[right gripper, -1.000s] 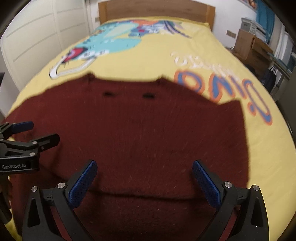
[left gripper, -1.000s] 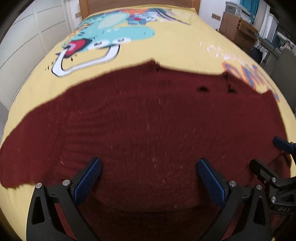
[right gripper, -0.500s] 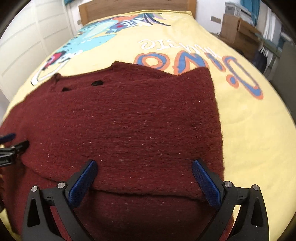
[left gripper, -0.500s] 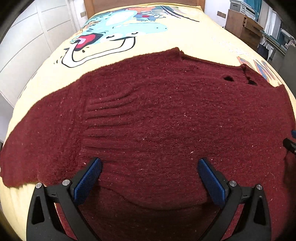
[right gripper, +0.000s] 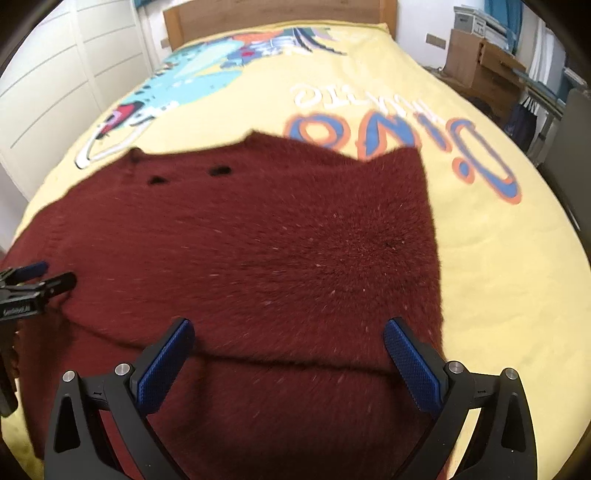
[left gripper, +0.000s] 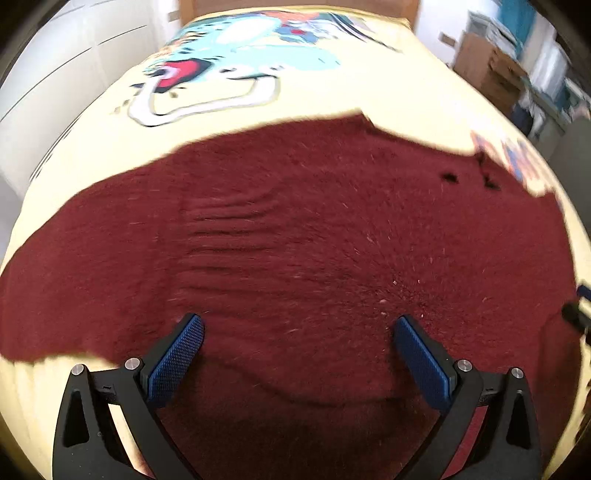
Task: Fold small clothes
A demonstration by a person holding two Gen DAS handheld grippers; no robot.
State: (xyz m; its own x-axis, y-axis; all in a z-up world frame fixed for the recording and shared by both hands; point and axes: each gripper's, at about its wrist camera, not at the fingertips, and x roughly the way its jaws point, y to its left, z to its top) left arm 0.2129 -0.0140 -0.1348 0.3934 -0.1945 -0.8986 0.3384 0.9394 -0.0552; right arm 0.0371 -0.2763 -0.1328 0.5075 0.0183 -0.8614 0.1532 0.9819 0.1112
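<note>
A dark red knitted sweater (left gripper: 295, 240) lies spread flat on the yellow bedspread (left gripper: 332, 99), with two small dark buttonholes near its far edge. It also shows in the right wrist view (right gripper: 277, 240), its sleeve reaching right. My left gripper (left gripper: 299, 347) is open and empty, just above the sweater's near hem fold. My right gripper (right gripper: 288, 350) is open and empty, over the near fold on the sweater's right half. The left gripper shows at the left edge of the right wrist view (right gripper: 33, 280).
The bedspread (right gripper: 480, 277) carries a cartoon print and orange-blue lettering (right gripper: 406, 136). A wooden headboard (right gripper: 277, 18) stands at the far end. White wardrobe doors (right gripper: 55, 92) line the left side; cardboard boxes (right gripper: 480, 62) and clutter stand at the right.
Both grippers have stayed open and empty. Both views have pulled back slightly from the sweater, and the left gripper reaches further into the right wrist view.
</note>
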